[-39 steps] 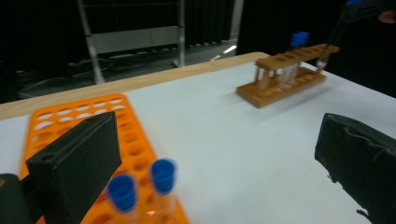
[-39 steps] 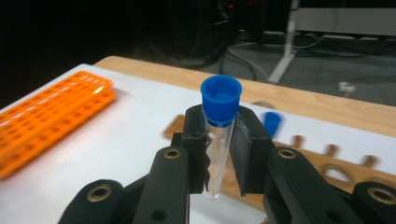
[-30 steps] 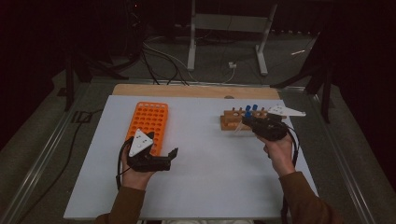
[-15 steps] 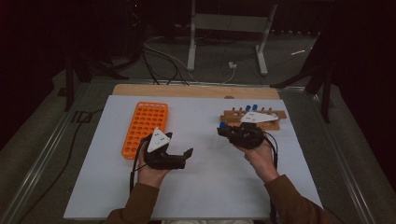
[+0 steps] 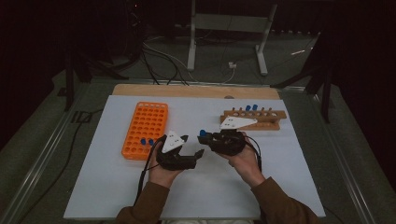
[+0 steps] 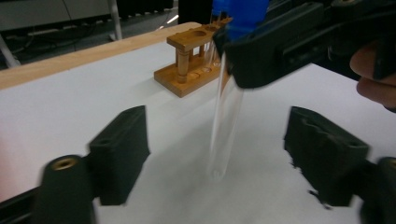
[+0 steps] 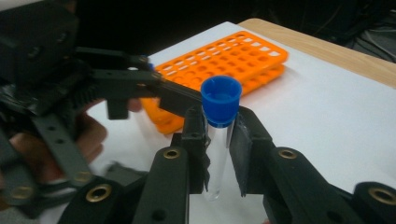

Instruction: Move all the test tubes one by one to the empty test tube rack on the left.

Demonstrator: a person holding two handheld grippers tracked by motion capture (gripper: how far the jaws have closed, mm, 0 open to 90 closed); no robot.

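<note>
1. We see the right gripper [image 7: 218, 140] clamped on a clear tube [image 7: 215, 163] just under its blue cap [image 7: 221, 100]; both jaws press the glass and the tube hangs upright between them.
2. In the left gripper view the tube [image 6: 224, 126] hangs with its rounded end just above the white sheet [image 6: 70, 107], between the left gripper's [image 6: 217, 158] two jaws, which stand wide apart and touch nothing.
3. From above, the left gripper [image 5: 192, 145] and right gripper [image 5: 205, 136] meet near the middle of the sheet [image 5: 93, 186], tips close together, the cap [image 5: 202, 133] showing at the right one's tip.
4. Both hands come in from the bottom edge in brown sleeves. The left hand [image 5: 161, 172] points its gripper right and forward; the right hand [image 5: 245, 161] points its gripper left, toward the other.
5. An orange rack [image 5: 145, 128] lies on the left part of the sheet, with two blue caps [image 5: 146, 141] in holes near its front edge. The right gripper view shows it [image 7: 224, 60] behind the left gripper [image 7: 140, 88].
6. A wooden rack [image 5: 261, 119] stands to the right, farther back, holding what look like two blue-capped tubes [image 5: 251, 108], though they are small and dim. The left gripper view shows its end [image 6: 191, 60] beyond the held tube.
7. The sheet covers a wooden table [image 5: 187, 89]. Beyond it the room is dark, with cables [image 5: 163, 60] on the floor and a metal stand [image 5: 229, 37].
</note>
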